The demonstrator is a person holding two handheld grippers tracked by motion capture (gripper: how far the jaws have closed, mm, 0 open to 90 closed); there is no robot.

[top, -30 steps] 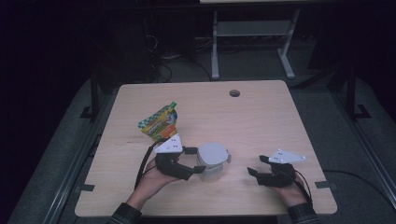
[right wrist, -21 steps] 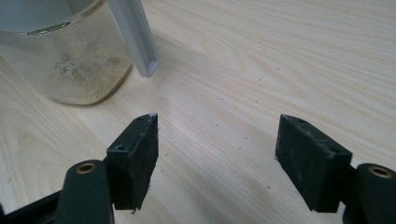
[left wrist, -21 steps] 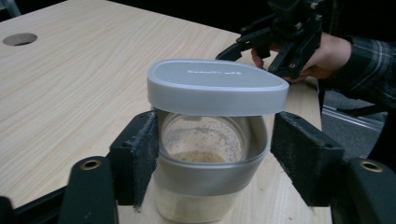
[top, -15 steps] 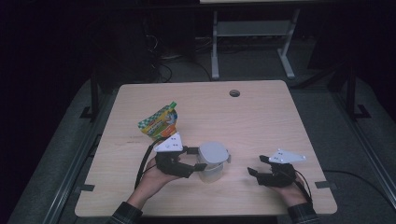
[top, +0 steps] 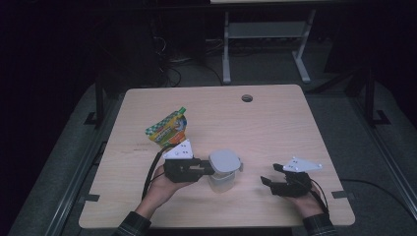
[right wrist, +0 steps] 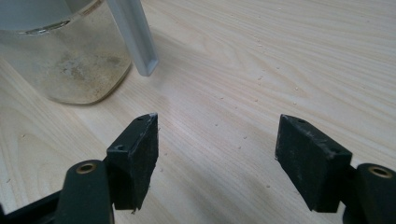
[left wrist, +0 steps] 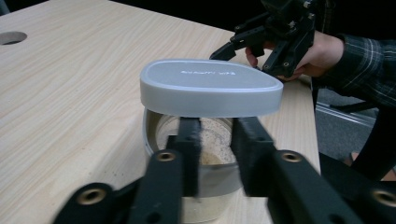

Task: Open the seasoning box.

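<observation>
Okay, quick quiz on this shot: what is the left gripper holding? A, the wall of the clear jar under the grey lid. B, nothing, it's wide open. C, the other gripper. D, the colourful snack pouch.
A: in the left gripper view the left gripper has one jaw inside and one outside the jar rim, beneath the tilted grey lid.

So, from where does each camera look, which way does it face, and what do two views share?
High view: above the person's side, facing forward and down on the light wooden table; both hands, left gripper, right gripper.
Left gripper view: along its jaws at the clear plastic jar with grey lid; right gripper beyond.
Right gripper view: low, along its open jaws over the table.
Shared: the jar.
</observation>
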